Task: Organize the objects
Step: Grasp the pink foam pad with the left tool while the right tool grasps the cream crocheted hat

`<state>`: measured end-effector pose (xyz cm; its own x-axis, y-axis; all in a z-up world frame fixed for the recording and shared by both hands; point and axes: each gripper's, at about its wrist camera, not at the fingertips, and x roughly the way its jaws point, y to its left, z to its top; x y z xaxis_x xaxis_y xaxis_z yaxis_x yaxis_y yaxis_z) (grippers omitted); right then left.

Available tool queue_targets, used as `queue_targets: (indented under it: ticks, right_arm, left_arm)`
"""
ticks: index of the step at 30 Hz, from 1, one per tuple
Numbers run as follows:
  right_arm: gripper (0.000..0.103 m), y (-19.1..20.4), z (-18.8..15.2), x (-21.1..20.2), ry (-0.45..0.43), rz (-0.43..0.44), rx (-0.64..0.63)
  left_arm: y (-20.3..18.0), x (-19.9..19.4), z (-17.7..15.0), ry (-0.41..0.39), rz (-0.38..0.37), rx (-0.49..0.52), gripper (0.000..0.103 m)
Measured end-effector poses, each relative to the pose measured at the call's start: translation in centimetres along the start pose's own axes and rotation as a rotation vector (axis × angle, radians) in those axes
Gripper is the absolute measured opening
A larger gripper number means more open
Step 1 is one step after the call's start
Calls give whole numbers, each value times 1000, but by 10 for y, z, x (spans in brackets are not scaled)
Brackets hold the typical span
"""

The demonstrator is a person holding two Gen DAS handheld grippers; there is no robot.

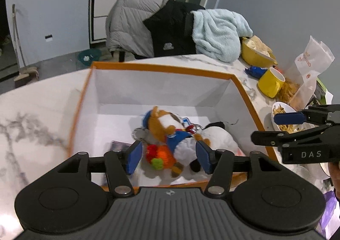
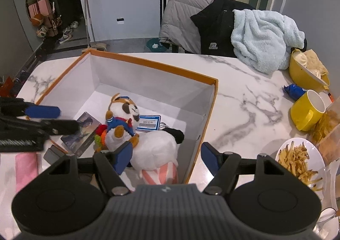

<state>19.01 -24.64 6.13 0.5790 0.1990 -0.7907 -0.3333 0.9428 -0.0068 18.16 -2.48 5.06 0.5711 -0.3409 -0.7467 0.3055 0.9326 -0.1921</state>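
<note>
Raccoon plush [image 1: 167, 133] lay inside orange box [image 1: 161, 68], between spread left gripper [image 1: 169, 158] fingers, ungripped; right gripper [image 2: 166, 158] spread, empty, straddling box wall.

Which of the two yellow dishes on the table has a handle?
The yellow mug, beside the plate of fries. The yellow bowl behind it, near the blue fleece, is wider and shows no handle.

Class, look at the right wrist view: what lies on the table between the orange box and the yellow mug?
Only bare marble table separates the orange box from the yellow mug; the right wrist view shows this plainly.
</note>
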Motion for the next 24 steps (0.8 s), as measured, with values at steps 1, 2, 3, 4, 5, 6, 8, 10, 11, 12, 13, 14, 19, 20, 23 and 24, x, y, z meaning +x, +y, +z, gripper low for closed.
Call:
queue_targets:
  ticks: [1,2,3,4,5,6,8,10,11,12,13,14,19,20,23,24]
  right_arm:
    - [73,0,-1,-3,-6,6,-2]
    - [73,0,-2,-5,-12,16,-5]
    - [73,0,-3,-8,-18,23,-11]
    - [73,0,-3,-11,-22,24,-15]
    - [73,0,-4,-14,-27,27,-19]
    - [73,0,-5,-17,-31,30,-23]
    - [73,0,-7,-22,-41,33,-32]
    - [73,-1,-10,-28,-50,35,-45]
    - [73,-1,-11,-30,-53,37,-50]
    - [74,-2,-13,-32,-55,39,-53]
    - [74,-3,-15,-34,-57,41,-55]
    - [74,-4,-17,-36,-58,44,-56]
    - [75,-13,-25,-43,-61,54,-48]
    - [76,-15,-27,-45,-62,57,-45]
    - [78,-20,-36,-48,-61,74,-48]
    - [78,-21,-39,-49,-62,82,-56]
  left_arm:
    - [3,-5,0,-8,3,-1,67]
    - [6,-10,0,-14,4,-3,67]
    - [9,-15,-1,-21,6,-7,67]
    - [12,-20,-2,-27,6,-10,67]
    - [15,-24,-3,-34,7,-12,67]
    - [18,-29,-4,-39,7,-15,67]
    - [23,-38,-9,-54,-6,-29,69]
    - [27,-46,-15,-69,-12,-36,72]
    - [30,-50,-20,-72,-10,-36,72]
    - [31,-52,-23,-72,-7,-36,72]
    - [34,-55,-27,-72,-4,-36,72]
    - [37,-56,-31,-70,1,-41,72]
    - [56,-64,-49,-68,24,-86,74]
    - [60,-65,-53,-68,27,-96,75]
    - [71,-68,-66,-69,29,-127,79]
    - [74,-68,-71,-68,29,-134,80]
